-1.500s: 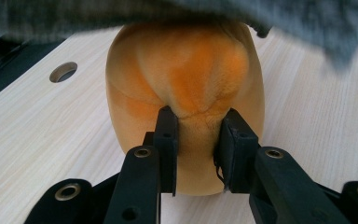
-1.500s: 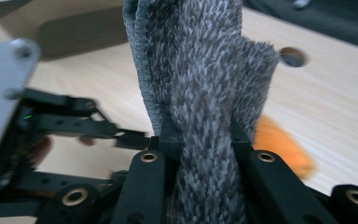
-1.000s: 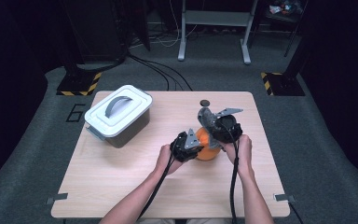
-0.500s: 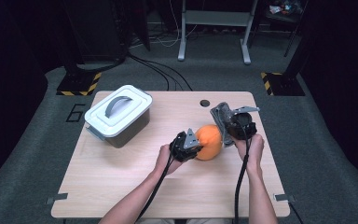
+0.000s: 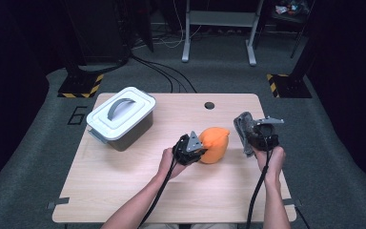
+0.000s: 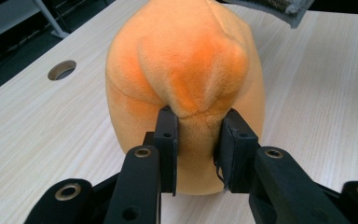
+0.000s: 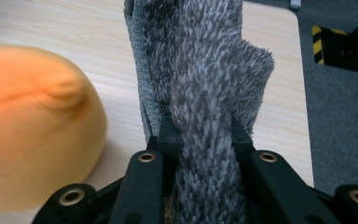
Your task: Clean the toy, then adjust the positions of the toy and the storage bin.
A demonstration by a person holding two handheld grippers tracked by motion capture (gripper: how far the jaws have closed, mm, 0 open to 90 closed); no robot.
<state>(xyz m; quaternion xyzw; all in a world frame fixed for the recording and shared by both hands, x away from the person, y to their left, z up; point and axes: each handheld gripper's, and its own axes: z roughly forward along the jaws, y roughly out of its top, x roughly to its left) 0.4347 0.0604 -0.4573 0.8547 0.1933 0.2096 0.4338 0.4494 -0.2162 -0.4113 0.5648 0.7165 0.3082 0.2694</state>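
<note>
We have the orange plush toy (image 5: 214, 143) on the tabletop (image 5: 124, 191), to the right of the lidded grey box (image 5: 121, 116), and our left gripper (image 5: 194, 149) pinches a fold of its fur between closed jaws. Our right gripper (image 5: 248, 136), apart from the toy on the side away from the box, is clamped on a grey fuzzy cloth (image 5: 242, 127) that stands up from its jaws. Both things look light and soft; they will likely sag and slip, so we judge a deep pinch on a bunched fold or seam safest. The left gripper view shows the jaws sunk into the toy's plush (image 6: 186, 79), while the right gripper view reveals the cloth's stitched edge (image 7: 142, 70), neither of which the high view makes out.
</note>
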